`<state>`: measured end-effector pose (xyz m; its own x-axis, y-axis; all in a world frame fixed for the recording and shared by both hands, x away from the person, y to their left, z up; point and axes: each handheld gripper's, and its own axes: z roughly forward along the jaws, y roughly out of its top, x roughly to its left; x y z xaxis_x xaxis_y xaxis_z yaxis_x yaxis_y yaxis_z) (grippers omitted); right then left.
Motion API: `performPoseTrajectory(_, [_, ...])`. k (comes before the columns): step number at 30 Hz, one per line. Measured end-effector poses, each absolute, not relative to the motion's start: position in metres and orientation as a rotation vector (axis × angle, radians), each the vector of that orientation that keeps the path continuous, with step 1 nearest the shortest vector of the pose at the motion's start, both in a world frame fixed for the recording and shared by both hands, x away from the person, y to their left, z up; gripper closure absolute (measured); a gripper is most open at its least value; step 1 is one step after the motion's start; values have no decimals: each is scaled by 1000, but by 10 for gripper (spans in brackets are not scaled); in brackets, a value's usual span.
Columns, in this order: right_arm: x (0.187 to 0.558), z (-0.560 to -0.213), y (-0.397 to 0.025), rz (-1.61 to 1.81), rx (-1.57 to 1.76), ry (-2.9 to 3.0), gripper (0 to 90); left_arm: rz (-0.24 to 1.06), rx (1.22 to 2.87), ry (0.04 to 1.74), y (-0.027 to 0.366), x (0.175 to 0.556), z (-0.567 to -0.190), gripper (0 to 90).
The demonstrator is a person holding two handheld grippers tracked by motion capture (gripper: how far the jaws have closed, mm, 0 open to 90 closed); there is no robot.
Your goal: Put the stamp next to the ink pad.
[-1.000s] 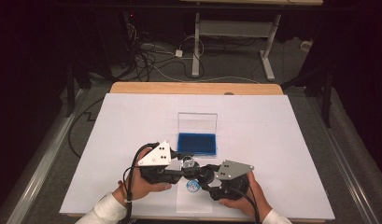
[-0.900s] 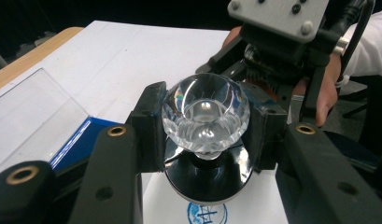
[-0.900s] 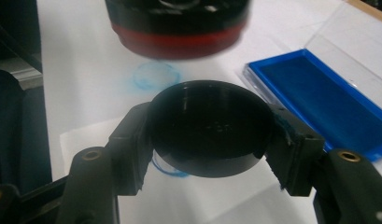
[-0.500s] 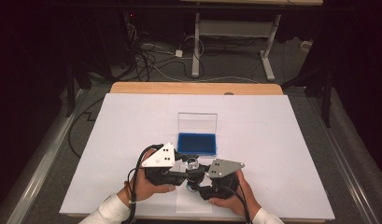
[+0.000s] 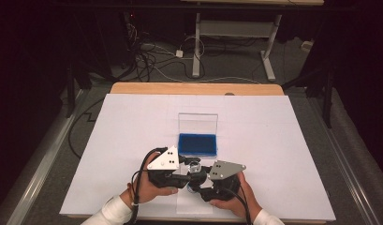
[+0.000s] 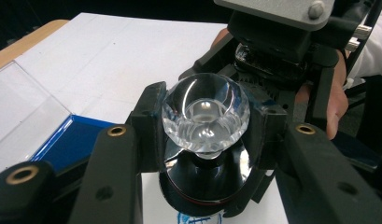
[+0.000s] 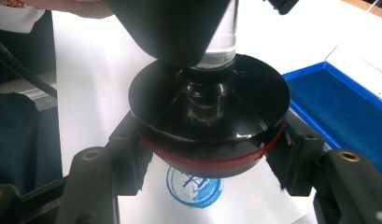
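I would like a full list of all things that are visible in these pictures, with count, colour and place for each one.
Stamp: one, clear faceted knob on a black round base with a red band; held between both grippers just above the paper, near the table's front edge.
Stamp print: one, blue, round; on the paper under the stamp.
Ink pad: one, blue, in a case with a clear lid standing open; mid-table, just behind the grippers.
Paper cover: one, white; over most of the table.
Table: one, wooden edge showing at the far side.
Cables: several, dark and white; on the floor behind the table.
Left gripper: one, black, shut on the knob.
Right gripper: one, black, shut on the base.
Hands: two, with white sleeves; at the bottom edge.
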<state>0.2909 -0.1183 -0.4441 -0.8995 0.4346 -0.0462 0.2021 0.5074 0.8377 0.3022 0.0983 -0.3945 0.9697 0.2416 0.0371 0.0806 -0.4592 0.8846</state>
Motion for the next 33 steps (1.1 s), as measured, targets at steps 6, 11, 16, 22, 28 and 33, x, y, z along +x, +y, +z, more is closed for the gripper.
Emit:
performPoseTrajectory(6, [291, -445, -119, 1333, 546, 2507, 384, 194, 2033, 232, 101, 302, -392, 543])
performPoseTrajectory(11, [290, -443, -119, 1351, 543, 2501, 384, 189, 2047, 227, 98, 302, -396, 543])
performPoseTrajectory(16, [289, -444, -118, 1339, 540, 2502, 384, 192, 2047, 230, 98, 302, -397, 543])
performPoseTrajectory(22, [290, -444, -122, 1341, 551, 2502, 384, 200, 2036, 236, 100, 303, -395, 543])
performPoseTrajectory(28, [288, -444, -120, 1347, 539, 2501, 384, 185, 2052, 222, 98, 304, -398, 543])
performPoseTrajectory(33, [289, -443, -122, 1349, 542, 2494, 384, 178, 2054, 233, 99, 306, -400, 543])
